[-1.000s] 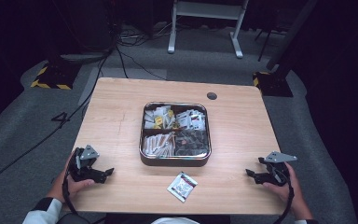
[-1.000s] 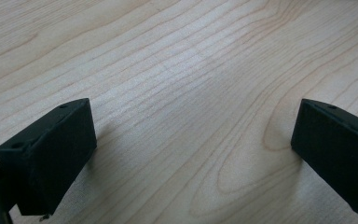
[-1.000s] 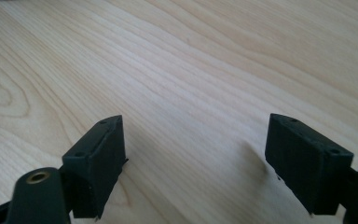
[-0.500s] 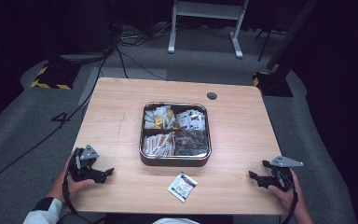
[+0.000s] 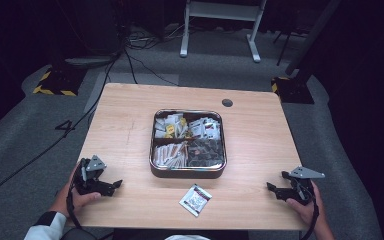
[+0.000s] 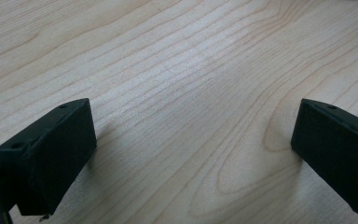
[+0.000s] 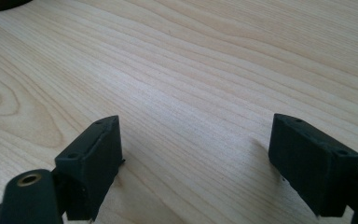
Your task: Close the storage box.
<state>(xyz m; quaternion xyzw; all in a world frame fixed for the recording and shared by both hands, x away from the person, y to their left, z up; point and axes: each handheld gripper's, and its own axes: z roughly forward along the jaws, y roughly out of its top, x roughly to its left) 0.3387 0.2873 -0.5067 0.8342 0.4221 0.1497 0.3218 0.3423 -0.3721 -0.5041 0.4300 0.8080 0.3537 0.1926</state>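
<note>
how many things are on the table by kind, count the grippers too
hand-held gripper: 2, left and right, both open
metal tray with four compartments: 1
loose packet in front of the tray: 1
total: 4, not counting the packets inside the tray

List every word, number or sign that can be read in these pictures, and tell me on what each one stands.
"4": a large dark numeral on the grey carpet floor, left of the light wooden table.
Print on the small white sachet lying on the table: too small to read.
Print on the packets in the square metal four-compartment tray: too blurred to read.
</note>
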